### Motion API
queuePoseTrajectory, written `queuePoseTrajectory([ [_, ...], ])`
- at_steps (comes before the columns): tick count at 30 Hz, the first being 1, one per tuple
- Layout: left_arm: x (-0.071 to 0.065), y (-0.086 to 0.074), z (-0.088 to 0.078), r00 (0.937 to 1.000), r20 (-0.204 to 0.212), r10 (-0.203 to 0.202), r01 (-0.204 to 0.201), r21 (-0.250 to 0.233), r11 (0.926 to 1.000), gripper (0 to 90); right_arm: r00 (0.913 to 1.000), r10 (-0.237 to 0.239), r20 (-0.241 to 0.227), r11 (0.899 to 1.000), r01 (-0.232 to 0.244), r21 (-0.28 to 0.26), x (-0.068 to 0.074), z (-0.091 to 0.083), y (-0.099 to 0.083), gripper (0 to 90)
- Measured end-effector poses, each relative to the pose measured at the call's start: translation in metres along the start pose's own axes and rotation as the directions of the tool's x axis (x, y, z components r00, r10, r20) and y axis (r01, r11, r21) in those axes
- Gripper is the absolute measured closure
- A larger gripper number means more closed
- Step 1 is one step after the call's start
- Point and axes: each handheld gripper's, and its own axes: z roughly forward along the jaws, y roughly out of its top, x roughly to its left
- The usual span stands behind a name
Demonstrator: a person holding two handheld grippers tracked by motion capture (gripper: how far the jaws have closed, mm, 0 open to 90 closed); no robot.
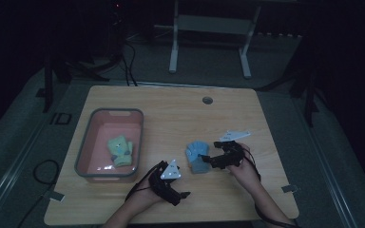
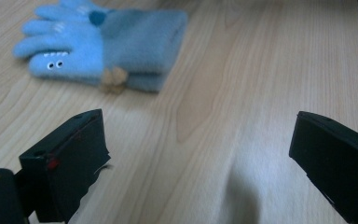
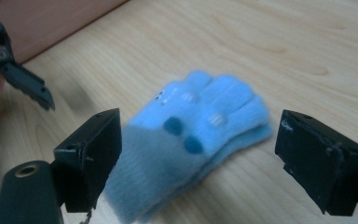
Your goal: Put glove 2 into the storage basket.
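Note:
A pair of light blue gloves [image 1: 197,156] lies flat on the wooden table, right of centre. My right gripper [image 1: 208,160] points left at them. In the right gripper view its jaws stand open on either side of the blue gloves [image 3: 196,140], and the pads do not press on the cloth. My left gripper [image 1: 184,194] rests lower on the table, near the front edge, open and empty. In the left gripper view the blue gloves [image 2: 107,42] lie ahead at the upper left. A green glove [image 1: 120,151] lies inside the grey bin [image 1: 88,142].
The grey bin with a pink floor stands at the table's left. A round cable hole [image 1: 207,100] sits near the far edge. Beyond the table stands a white frame [image 1: 209,38]. The left gripper's jaw tip [image 3: 28,86] shows at the upper left of the right gripper view.

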Motion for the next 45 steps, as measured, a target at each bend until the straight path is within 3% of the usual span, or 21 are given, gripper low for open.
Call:
queuePoseTrajectory([
  [2, 0.002, 0.003, 0.003, 0.9999, 0.004, 0.013, -0.013, -0.009, 0.9999, 5.7, 0.9997, 0.020, -0.011, 1.000, -0.020, 0.021, -0.003, -0.001, 0.002, 13.6],
  [6, 0.006, 0.011, 0.009, 0.9988, -0.001, 0.049, -0.049, -0.012, 0.9987, 6.5, 0.9987, 0.050, -0.009, 0.999, -0.050, 0.005, -0.008, -0.004, 0.005, 13.5],
  [11, 0.011, 0.025, 0.015, 0.9942, -0.004, 0.107, -0.108, -0.017, 0.9940, 9.7, 0.9994, 0.033, -0.009, 0.999, -0.032, 0.012, -0.017, -0.002, 0.009, 15.2],
  [19, 0.014, 0.041, 0.035, 0.9757, -0.012, 0.219, -0.219, 0.006, 0.9757, 21.9, 0.9980, 0.061, -0.018, 0.998, -0.061, 0.029, -0.031, 0.013, 0.017, 32.8],
  [24, 0.016, 0.044, 0.047, 0.9669, -0.023, 0.254, -0.254, 0.015, 0.9672, 29.4, 0.9960, 0.086, -0.023, 0.995, -0.085, 0.050, -0.035, 0.031, 0.018, 32.9],
  [30, 0.016, 0.044, 0.058, 0.9572, -0.037, 0.287, -0.285, 0.060, 0.9567, 38.0, 0.9966, 0.081, -0.015, 0.992, -0.079, 0.095, -0.034, 0.048, 0.011, 31.1],
  [31, 0.016, 0.043, 0.059, 0.9531, -0.044, 0.300, -0.296, 0.074, 0.9523, 38.5, 0.9965, 0.083, -0.011, 0.991, -0.081, 0.104, -0.034, 0.050, 0.009, 30.4],
  [32, 0.016, 0.042, 0.060, 0.9529, -0.040, 0.301, -0.297, 0.075, 0.9518, 39.3, 0.9966, 0.081, -0.009, 0.991, -0.080, 0.106, -0.034, 0.051, 0.007, 30.4],
  [34, 0.015, 0.040, 0.060, 0.9452, -0.050, 0.323, -0.318, 0.089, 0.9441, 41.6, 0.9974, 0.072, -0.006, 0.991, -0.071, 0.110, -0.033, 0.053, 0.004, 30.2],
  [38, 0.014, 0.040, 0.060, 0.9369, -0.068, 0.343, -0.336, 0.102, 0.9364, 48.7, 0.9992, 0.035, 0.017, 0.993, -0.037, 0.111, -0.029, 0.053, 0.002, 30.8],
  [42, 0.014, 0.041, 0.061, 0.9313, -0.081, 0.355, -0.345, 0.114, 0.9316, 60.1, 1.0000, -0.005, 0.006, 0.993, 0.004, 0.122, -0.023, 0.052, 0.001, 44.4],
  [45, 0.016, 0.041, 0.061, 0.9385, -0.079, 0.336, -0.327, 0.109, 0.9387, 67.3, 0.9990, 0.002, -0.046, 0.991, 0.004, 0.134, -0.024, 0.052, 0.003, 63.2],
])
